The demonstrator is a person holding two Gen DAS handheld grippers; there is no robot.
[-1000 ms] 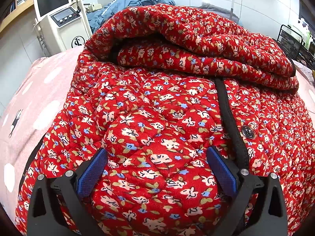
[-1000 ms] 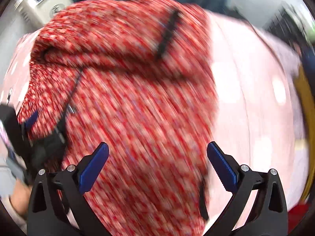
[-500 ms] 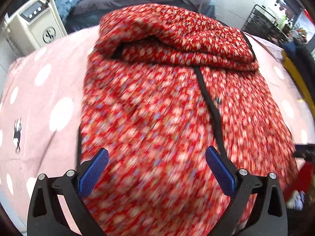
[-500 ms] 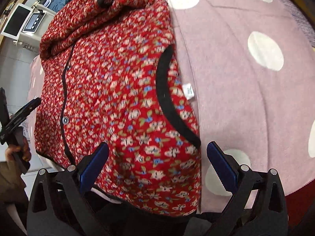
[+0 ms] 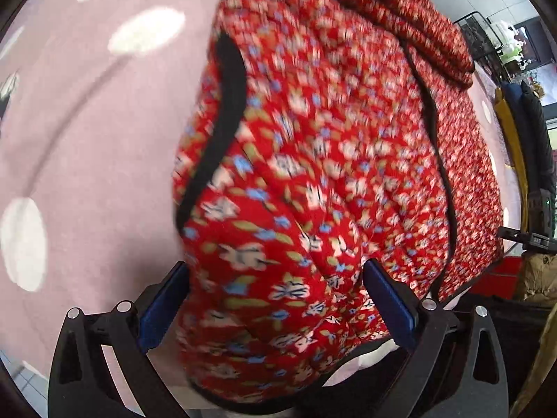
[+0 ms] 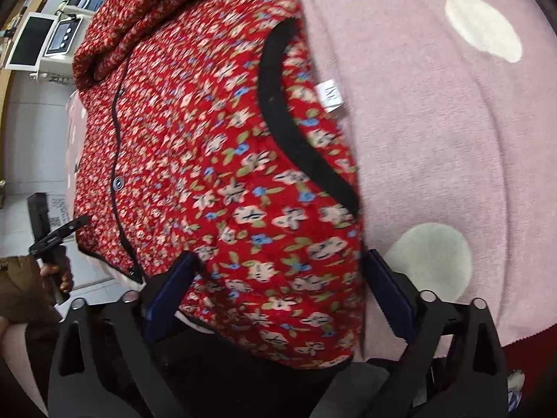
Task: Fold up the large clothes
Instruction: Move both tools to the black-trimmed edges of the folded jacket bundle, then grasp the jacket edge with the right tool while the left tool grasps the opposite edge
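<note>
Red quilted floral jacket with black trim (image 5: pixel 313 181) lies on pink white-dotted fleece blanket (image 5: pixel 87 139). Left gripper (image 5: pixel 276 299) spread wide, jacket hem corner between fingers. Right gripper (image 6: pixel 278 289) likewise spread, straddling opposite hem corner, black-edged pocket (image 6: pixel 296 129) just ahead.

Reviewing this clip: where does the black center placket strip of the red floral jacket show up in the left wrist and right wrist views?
Left wrist: the black placket strip runs down the right part of the red floral jacket.
Right wrist: it runs down the jacket's left part, with a dark snap button on it.
Shared landmark: the pink polka-dot blanket under the jacket.
</note>
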